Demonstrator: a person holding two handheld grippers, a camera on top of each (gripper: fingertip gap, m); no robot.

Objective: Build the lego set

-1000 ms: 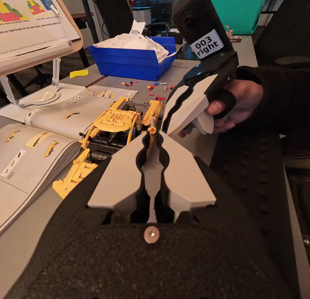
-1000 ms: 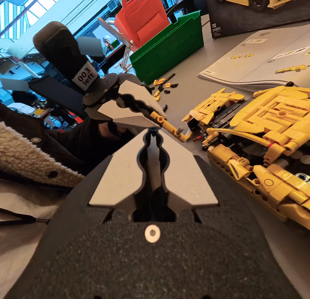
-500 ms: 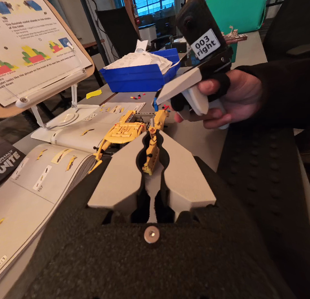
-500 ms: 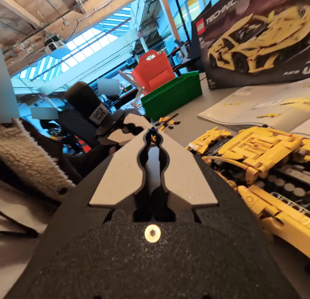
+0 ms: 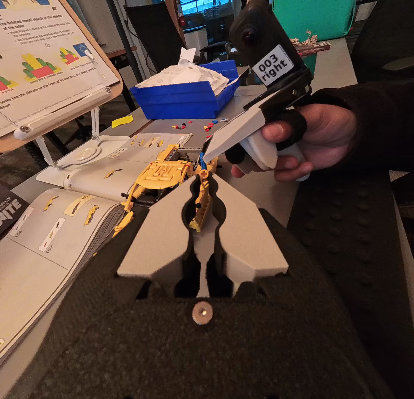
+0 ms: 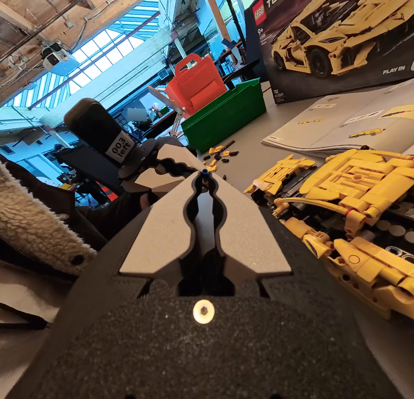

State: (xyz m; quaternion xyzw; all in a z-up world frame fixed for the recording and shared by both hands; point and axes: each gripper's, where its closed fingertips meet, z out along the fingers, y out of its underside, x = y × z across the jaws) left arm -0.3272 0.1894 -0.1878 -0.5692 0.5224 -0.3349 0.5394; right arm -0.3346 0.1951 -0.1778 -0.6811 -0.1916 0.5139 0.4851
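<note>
My left gripper [image 5: 203, 178] is shut on a yellow lego beam [image 5: 202, 205] with a cross-hole end sticking out past the tips. My right gripper [image 6: 204, 175] is shut on a small blue pin [image 6: 204, 171]. In the left wrist view the right gripper [image 5: 204, 158] comes in from the upper right, and its blue pin [image 5: 202, 159] sits just above the beam's end. In the right wrist view the left gripper [image 6: 190, 167] meets my tips head on, which hide the beam. The part-built yellow car [image 5: 164, 175] lies on the table behind and also shows in the right wrist view [image 6: 349, 197].
An open instruction book [image 5: 56, 220] lies at left under a document stand [image 5: 51, 59]. A blue bin [image 5: 186, 99] with paper and loose small parts [image 5: 208, 126] sit behind. The right wrist view shows a green bin [image 6: 224, 119], an orange bag [image 6: 195, 83], the set's box [image 6: 336, 41] and loose pieces [image 6: 219, 155]. My two grippers' fingertips are within a few centimetres of each other. Both grippers' tips are roughly 30 cm from the open instruction book [image 5: 56, 220].
Both grippers have risen and tilted up from the table. The right gripper turned edge-on and brought the blue pin close to the end of the yellow beam held in the left.
</note>
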